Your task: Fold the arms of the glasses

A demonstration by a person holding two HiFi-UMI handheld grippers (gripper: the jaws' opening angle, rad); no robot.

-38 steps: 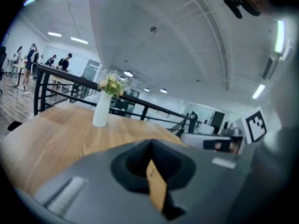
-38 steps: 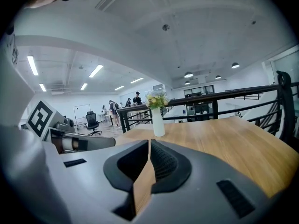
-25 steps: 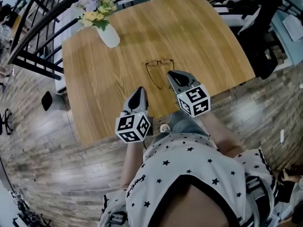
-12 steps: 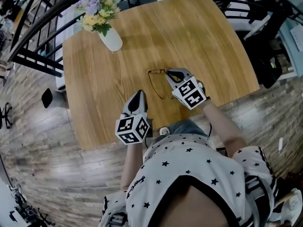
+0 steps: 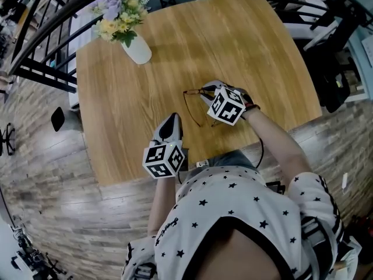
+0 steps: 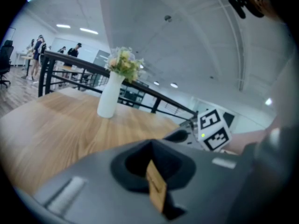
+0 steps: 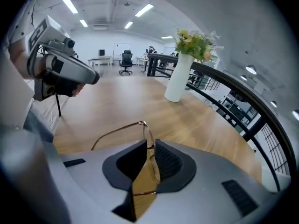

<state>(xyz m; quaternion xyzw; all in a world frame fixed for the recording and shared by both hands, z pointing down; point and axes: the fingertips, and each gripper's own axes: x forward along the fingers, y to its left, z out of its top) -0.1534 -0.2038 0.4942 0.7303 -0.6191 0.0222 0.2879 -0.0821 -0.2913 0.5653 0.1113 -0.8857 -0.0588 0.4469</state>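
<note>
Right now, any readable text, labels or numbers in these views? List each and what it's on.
No readable words or numbers in any view.
On the left gripper cube and the right gripper cube: black-and-white square patterns only, no letters.
Small script on the shirt sleeve: too small to read.

Left tongs (image 5: 170, 119) shut, near level; right tongs (image 5: 206, 92) apart, pitched down.
</note>
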